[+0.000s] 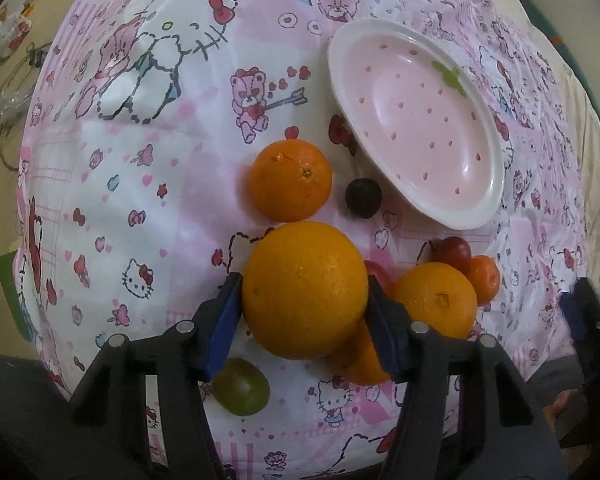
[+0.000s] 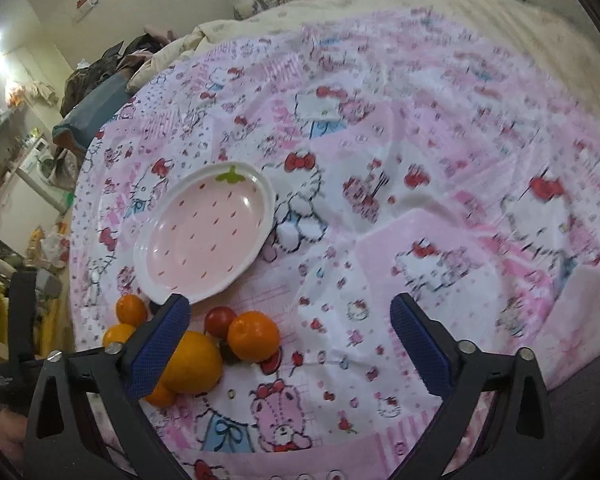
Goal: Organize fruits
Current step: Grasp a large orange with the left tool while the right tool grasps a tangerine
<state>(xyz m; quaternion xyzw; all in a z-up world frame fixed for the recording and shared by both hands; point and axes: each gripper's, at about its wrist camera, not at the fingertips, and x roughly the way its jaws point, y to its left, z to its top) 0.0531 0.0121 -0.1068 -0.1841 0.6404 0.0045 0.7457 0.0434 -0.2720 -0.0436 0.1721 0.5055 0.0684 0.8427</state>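
Observation:
In the left wrist view my left gripper (image 1: 302,280) is shut on a large orange (image 1: 305,290), one blue pad pressed on each side of it. Around it on the cloth lie a smaller orange (image 1: 290,178), a dark round fruit (image 1: 363,197), a green grape (image 1: 240,386), another orange (image 1: 434,300) and a red fruit (image 1: 452,250). The pink strawberry plate (image 1: 420,120) holds no fruit. My right gripper (image 2: 288,304) stands open over bare cloth, to the right of the fruit cluster (image 2: 253,336) and below the plate (image 2: 208,232).
A pink cartoon-print cloth (image 1: 140,200) covers a bed. Beyond its left edge is a cluttered floor with cables (image 1: 8,92). Bedding and clothes are heaped at the far side (image 2: 112,64). The right gripper's blue pad shows at the right edge (image 1: 572,312).

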